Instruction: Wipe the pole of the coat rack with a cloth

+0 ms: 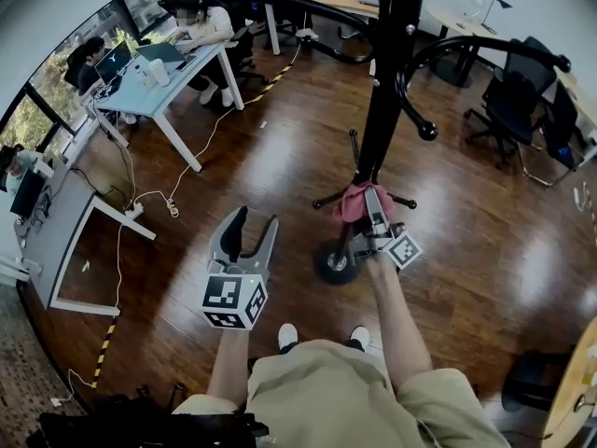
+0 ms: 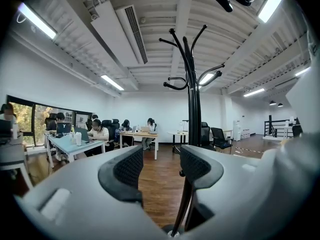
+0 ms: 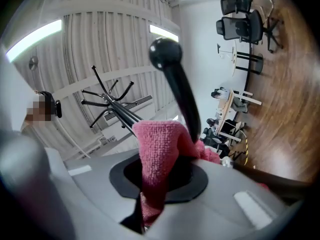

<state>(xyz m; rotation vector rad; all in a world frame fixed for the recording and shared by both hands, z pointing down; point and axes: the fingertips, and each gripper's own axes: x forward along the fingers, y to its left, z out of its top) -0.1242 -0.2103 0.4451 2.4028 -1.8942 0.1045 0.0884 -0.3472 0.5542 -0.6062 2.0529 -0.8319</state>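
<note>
The black coat rack pole (image 1: 384, 73) rises from a round base (image 1: 334, 262) on the wood floor, with curved hooks at the top (image 2: 186, 59). My right gripper (image 1: 371, 199) is shut on a pink cloth (image 1: 353, 202) and holds it against the lower pole; in the right gripper view the pink cloth (image 3: 159, 154) fills the jaws beside a curved black leg (image 3: 176, 79). My left gripper (image 1: 250, 227) hangs open to the left of the rack, holding nothing; its view shows the pole (image 2: 192, 114) just beyond its right jaw.
Desks (image 1: 168, 73) with seated people stand at the far left. Office chairs (image 1: 518, 101) stand at the right. A white cable (image 1: 201, 152) and yellow-black floor tape (image 1: 104, 348) run across the wood floor. My shoes (image 1: 287, 336) are near the base.
</note>
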